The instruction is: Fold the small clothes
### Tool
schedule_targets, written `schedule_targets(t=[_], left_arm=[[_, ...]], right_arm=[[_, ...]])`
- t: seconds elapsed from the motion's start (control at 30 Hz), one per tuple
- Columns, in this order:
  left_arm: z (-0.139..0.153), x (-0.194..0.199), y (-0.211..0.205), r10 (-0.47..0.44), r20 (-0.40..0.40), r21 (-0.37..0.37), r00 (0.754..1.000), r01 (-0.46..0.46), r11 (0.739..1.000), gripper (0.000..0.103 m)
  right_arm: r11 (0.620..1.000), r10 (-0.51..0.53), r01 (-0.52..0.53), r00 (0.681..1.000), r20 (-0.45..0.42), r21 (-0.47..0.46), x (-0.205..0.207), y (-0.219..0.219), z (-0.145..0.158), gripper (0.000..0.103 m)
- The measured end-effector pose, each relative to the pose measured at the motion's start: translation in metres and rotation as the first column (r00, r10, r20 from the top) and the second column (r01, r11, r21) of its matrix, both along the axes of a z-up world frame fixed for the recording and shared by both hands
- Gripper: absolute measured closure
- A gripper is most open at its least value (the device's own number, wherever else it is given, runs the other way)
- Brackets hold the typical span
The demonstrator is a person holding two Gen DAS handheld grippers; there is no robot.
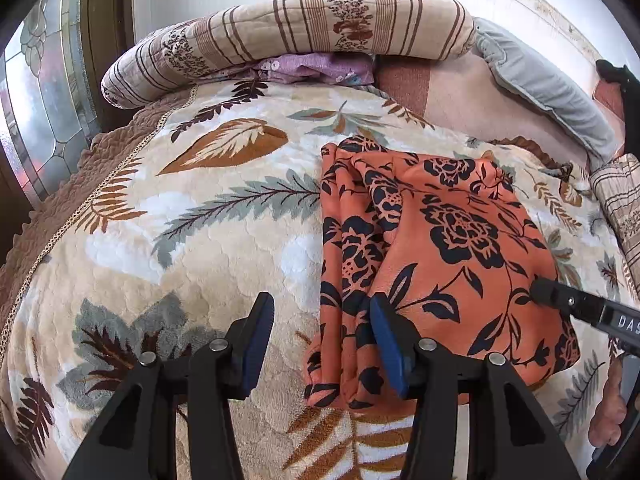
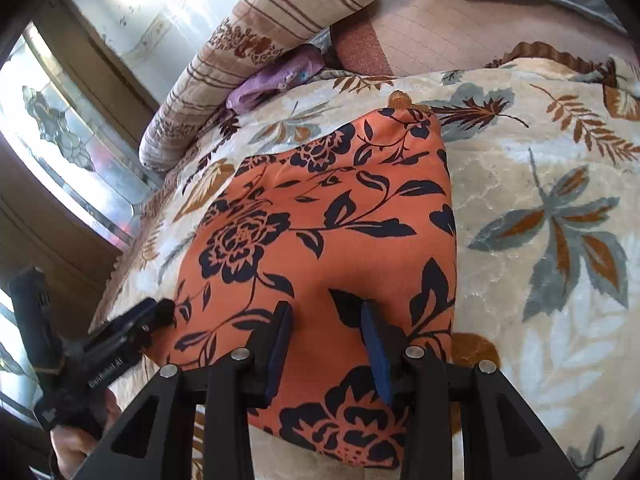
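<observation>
Left claw (image 1: 322,340) was released, jaws gaping at the left edge of the orange floral garment (image 1: 440,240), nothing pinched. Right claw (image 2: 326,350) hovered apart over the cloth's near edge, also empty, probably to smooth it. Garment lay folded flat on the leaf-print blanket (image 1: 180,240), bolster (image 1: 280,32) behind.

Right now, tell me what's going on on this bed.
A person is folding an orange floral garment on a leaf-patterned blanket, with a handheld gripper in each hand. The garment already lies folded into a compact bundle. The left gripper hovers at its near left edge, jaws open with nothing between them. The right gripper sits over the near end of the cloth, jaws apart and not pinching any fabric.
</observation>
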State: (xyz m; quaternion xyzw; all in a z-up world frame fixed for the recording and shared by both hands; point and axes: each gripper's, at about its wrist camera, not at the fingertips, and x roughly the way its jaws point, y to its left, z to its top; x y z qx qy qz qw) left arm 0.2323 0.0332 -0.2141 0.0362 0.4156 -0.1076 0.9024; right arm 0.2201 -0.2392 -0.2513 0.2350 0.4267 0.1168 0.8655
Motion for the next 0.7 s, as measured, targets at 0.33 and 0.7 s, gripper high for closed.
schedule_targets(t=[0.33, 0.7], left_arm=[[0.0, 0.003, -0.006, 0.008, 0.013, 0.033, 1.0, -0.008, 0.999, 0.051], [-0.007, 0.005, -0.009, 0.015, 0.006, 0.06, 1.0, -0.015, 0.998, 0.05]], right_arm=[[1.0, 0.019, -0.019, 0.999, -0.028, 0.012, 0.001, 0.0, 0.008, 0.063], [0.998, 0.033, -0.036, 0.998, -0.048, -0.051, -0.018, 0.013, -0.001, 0.062]])
